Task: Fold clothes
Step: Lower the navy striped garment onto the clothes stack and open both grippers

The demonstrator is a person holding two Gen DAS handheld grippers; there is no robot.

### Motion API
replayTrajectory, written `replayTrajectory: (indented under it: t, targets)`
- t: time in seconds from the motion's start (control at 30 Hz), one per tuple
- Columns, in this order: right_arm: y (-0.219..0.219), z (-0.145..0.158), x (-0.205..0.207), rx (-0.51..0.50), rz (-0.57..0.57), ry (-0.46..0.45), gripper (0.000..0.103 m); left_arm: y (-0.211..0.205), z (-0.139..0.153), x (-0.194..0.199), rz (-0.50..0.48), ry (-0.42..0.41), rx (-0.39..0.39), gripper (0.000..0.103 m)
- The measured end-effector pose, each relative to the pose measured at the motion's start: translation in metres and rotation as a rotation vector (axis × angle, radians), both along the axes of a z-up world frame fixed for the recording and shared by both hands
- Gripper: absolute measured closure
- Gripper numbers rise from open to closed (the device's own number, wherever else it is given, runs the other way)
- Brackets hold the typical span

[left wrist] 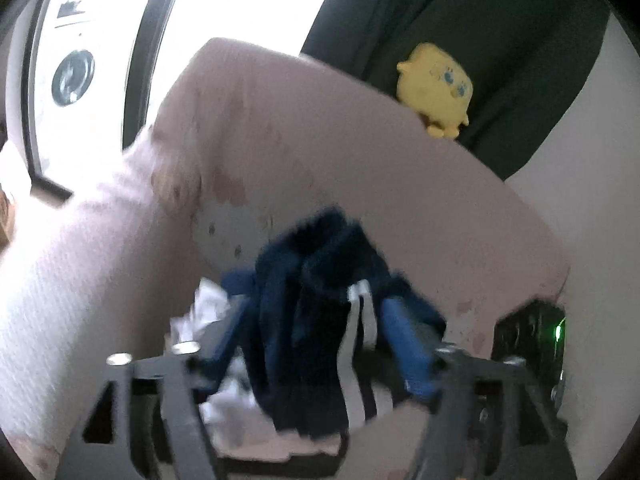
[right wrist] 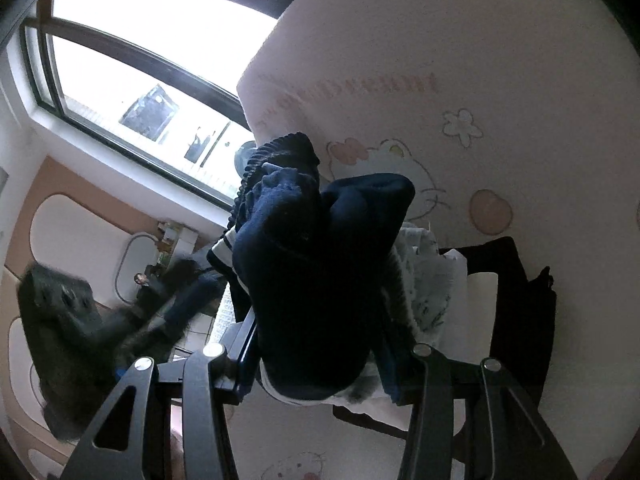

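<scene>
While you look along your left gripper, its jaws stand wide apart, and a bunched navy-blue knit garment with white stripes hangs between them. One blue pad lies against the cloth on the right side; on the left I cannot tell whether the finger touches the garment, so no clamp shows here. This view is blurred. Under the navy cloth lies a crumpled white printed fabric. A pale pink cushioned surface with faint prints runs behind the garment, and a white ribbed sleeve crosses in at the left. Beyond sit a yellow plush toy with blue eyes against dark cloth, and a bright window. A small black device with a green light shows at the right.

From your right gripper, the jaws are half closed and clamped on the same navy garment, which bulges up between the fingers and fills the gap. White printed fabric sits just beside it on the right, next to a black cloth. A pink sheet with a cartoon cat and flower print spreads behind. Your other gripper appears blurred at the lower left, below a dark-framed window.
</scene>
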State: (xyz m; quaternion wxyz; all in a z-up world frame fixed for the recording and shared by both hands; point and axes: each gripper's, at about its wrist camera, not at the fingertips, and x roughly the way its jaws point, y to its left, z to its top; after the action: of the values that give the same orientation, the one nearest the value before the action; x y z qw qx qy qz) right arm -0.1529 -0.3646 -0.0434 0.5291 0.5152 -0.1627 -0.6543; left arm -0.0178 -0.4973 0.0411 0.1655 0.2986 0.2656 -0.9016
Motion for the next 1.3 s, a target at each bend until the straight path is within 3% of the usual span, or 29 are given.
replayTrajectory:
  t: [0.13,0.17,0.3,0.4,0.47,0.53,0.6,0.7,0.8,0.9,1.03,1.17,1.3]
  targets:
    - [-0.002,0.0,0.003,0.003,0.032,0.002,0.055,-0.019,-0.018,-0.036,-0.005,-0.152,0.004,0.018]
    - [-0.002,0.0,0.003,0.01,0.039,0.011,0.055,-0.02,-0.025,-0.04,-0.014,-0.158,0.015,0.017]
    - [-0.001,0.002,0.007,0.031,0.087,0.068,0.055,-0.02,-0.041,-0.035,-0.034,-0.102,0.076,0.025]
    - [0.004,0.011,0.008,0.036,0.107,0.118,0.044,-0.018,-0.045,-0.033,-0.032,-0.108,0.09,0.027]
    - [0.014,0.022,0.005,0.037,0.051,0.182,0.033,-0.015,-0.044,-0.032,-0.026,-0.119,0.08,0.027]
    - [0.025,0.034,-0.003,0.012,-0.019,0.229,0.03,-0.014,-0.042,-0.028,-0.012,-0.112,0.075,0.027]
    - [0.032,0.038,-0.014,-0.031,-0.061,0.189,0.028,-0.013,-0.044,-0.024,-0.01,-0.1,0.066,0.027]
    - [0.027,0.029,-0.02,-0.017,-0.051,0.118,0.028,-0.011,-0.046,-0.02,-0.014,-0.088,0.064,0.026]
    - [0.019,0.013,-0.016,0.033,-0.048,0.124,0.028,-0.007,-0.048,-0.015,0.001,-0.118,0.019,0.026]
    - [0.013,-0.002,-0.009,0.043,-0.028,0.095,0.037,-0.009,-0.054,-0.011,0.033,-0.154,-0.006,0.025]
    - [0.003,-0.013,-0.002,0.109,-0.016,0.092,0.037,-0.019,-0.065,-0.003,0.063,-0.178,0.062,0.025]
    - [-0.003,-0.008,0.006,0.143,-0.002,0.146,0.037,-0.018,-0.065,0.006,0.089,-0.151,0.053,0.025]
    - [-0.001,0.002,0.005,0.132,0.0,0.157,0.037,-0.023,-0.057,0.013,0.111,-0.096,0.166,0.024]
